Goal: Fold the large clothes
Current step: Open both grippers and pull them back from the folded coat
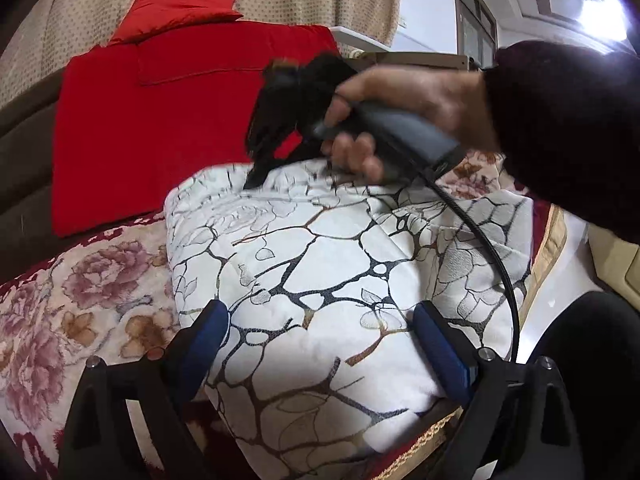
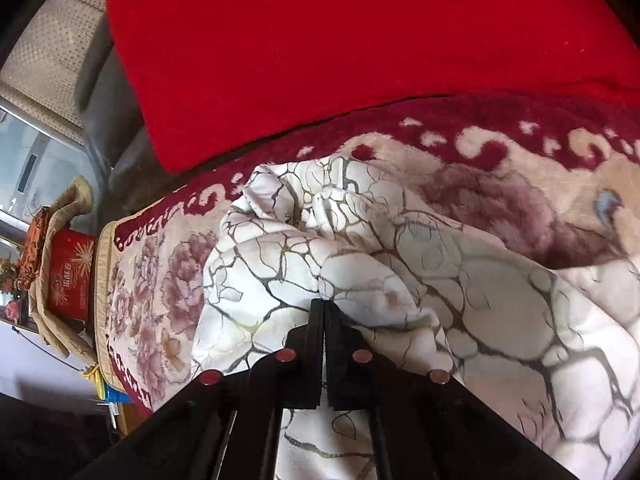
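A large white cloth [image 1: 320, 248] with dark and gold vein lines lies bunched on a floral blanket. My left gripper [image 1: 320, 344] hovers over its near part, open wide, blue pads [image 1: 204, 340] either side of the fabric and nothing pinched. Further back, a hand in a dark sleeve [image 1: 560, 120] holds my right gripper [image 1: 256, 180], its tip down at the cloth's far edge. In the right wrist view the right gripper [image 2: 324, 304] is shut, its two fingers pressed together on a raised fold of the white cloth [image 2: 280, 264], which drapes off to the right.
A red cushion [image 1: 160, 120] leans behind the cloth, also filling the top of the right wrist view as a red cushion [image 2: 320, 60]. The floral blanket [image 1: 80, 300] covers the seat. A black cable [image 1: 492, 248] trails over the cloth. A red box [image 2: 68, 276] stands beyond the seat's edge.
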`<act>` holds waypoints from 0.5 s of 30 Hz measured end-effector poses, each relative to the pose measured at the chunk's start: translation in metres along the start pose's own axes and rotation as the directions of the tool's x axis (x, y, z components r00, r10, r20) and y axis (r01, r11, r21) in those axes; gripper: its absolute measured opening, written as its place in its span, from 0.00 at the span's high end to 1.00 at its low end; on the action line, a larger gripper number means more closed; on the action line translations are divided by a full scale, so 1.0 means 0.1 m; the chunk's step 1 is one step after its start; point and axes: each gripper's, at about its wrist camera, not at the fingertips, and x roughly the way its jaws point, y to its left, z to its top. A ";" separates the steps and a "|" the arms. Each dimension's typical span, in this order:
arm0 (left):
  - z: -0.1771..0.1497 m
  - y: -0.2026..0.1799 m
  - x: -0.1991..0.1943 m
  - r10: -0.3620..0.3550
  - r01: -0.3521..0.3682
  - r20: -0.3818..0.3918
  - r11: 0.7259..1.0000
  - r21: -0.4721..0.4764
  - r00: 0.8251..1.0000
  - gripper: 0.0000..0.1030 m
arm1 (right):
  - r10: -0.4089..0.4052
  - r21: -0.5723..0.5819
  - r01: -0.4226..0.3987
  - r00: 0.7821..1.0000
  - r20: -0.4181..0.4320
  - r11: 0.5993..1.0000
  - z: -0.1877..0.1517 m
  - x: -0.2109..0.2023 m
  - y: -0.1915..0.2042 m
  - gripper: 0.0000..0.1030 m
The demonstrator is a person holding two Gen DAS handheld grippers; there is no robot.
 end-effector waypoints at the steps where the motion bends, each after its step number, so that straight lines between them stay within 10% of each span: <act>1: 0.00 0.00 -0.02 -0.004 0.004 -0.006 1.000 -0.003 1.000 0.09 | -0.009 -0.011 0.009 1.000 0.013 1.000 -0.05 -0.11 0.05 0.94; 5: 0.00 0.11 -0.13 -0.040 0.039 -0.015 0.998 -0.056 0.999 0.09 | 0.051 -0.081 -0.043 0.993 0.105 0.996 -0.40 -0.84 0.20 0.92; 10: -0.02 0.42 -0.32 0.046 -0.055 -0.042 0.967 -0.250 0.998 0.09 | -0.074 -0.208 0.110 0.982 0.174 0.972 -1.38 -1.39 0.42 0.92; 15: -0.13 0.44 -0.12 0.121 -0.155 -0.133 0.948 -0.280 0.984 0.08 | -0.131 -0.193 0.159 0.980 0.146 0.968 -2.20 -1.15 0.27 0.91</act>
